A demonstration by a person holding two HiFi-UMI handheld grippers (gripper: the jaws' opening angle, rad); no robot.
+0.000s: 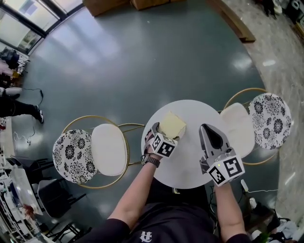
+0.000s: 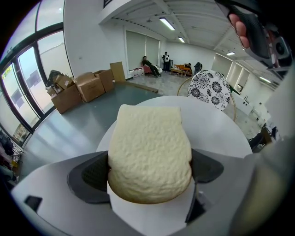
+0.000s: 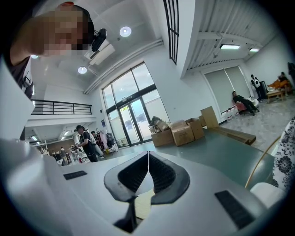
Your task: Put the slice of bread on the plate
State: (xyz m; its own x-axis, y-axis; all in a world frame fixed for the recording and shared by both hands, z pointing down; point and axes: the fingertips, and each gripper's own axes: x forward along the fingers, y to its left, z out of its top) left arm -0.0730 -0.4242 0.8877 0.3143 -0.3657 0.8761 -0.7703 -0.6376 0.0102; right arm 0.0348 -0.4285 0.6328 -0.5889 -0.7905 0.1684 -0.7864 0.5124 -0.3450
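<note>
L chair [image 1: 90,156]: beside table, not in use. L gripper [image 2: 148,171]: jaws part-open, clamped on both sides of bread slice [image 2: 150,147]. Slice is held level above the round white table [image 1: 190,166], prob. so it can go down flat. Plate: can't be told apart from tabletop. R gripper [image 3: 148,173]: jaws fully together, nothing held, over table's R side, likely keeping clear of L.

Your round white table [image 1: 188,159] stands on a shiny grey-green floor [image 1: 142,61], a patterned chair [image 1: 72,156] at each side, windows [image 1: 28,14] beyond.
</note>
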